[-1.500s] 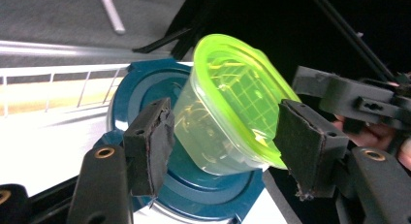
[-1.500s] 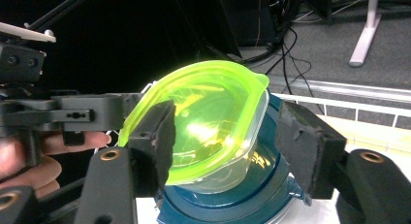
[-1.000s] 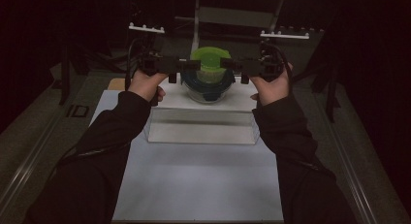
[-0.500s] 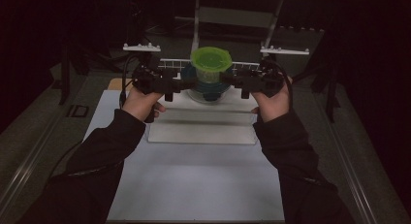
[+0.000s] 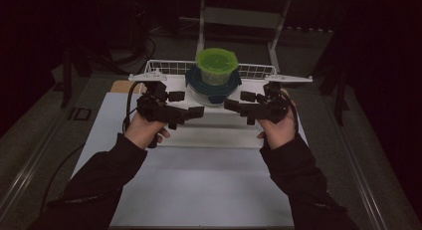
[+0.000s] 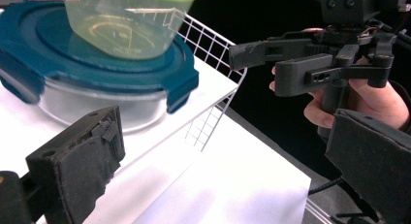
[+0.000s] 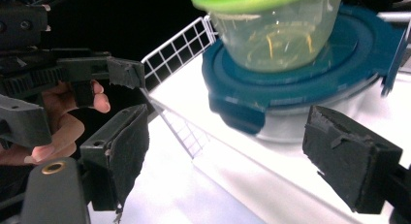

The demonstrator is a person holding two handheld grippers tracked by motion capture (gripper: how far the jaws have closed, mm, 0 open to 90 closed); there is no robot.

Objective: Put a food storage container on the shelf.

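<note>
The two stacked containers sit on the white tray point(image 5: 219, 121) at the far end of the worktop point(image 5: 199, 190): a clear tub with a green lid point(image 5: 216, 65) rests on the blue-lidded glass bowl point(image 5: 213, 90), with a white wire rack point(image 5: 169, 67) just behind them. The left tool point(image 5: 188, 106) and the right tool point(image 5: 238, 100) hover on either side of the bowl, near it but not touching, both released with jaws wide apart (the gripper views show clear air between the pads).

The likeliest trouble, as I judge it, is the top tub: it merely stands on the blue lid, so a lopsided squeeze or a tilt while lifting the bowl could send it sliding off. Uneven pressure from the two tools could also push the bowl toward the wire rack, and a jaw could snag one of the lid's clip tabs.

Compared with half a second ago, both hands have drawn back toward the person and a little lower, so the tools now stand in front of the bowl's sides instead of flanking the tub.
</note>
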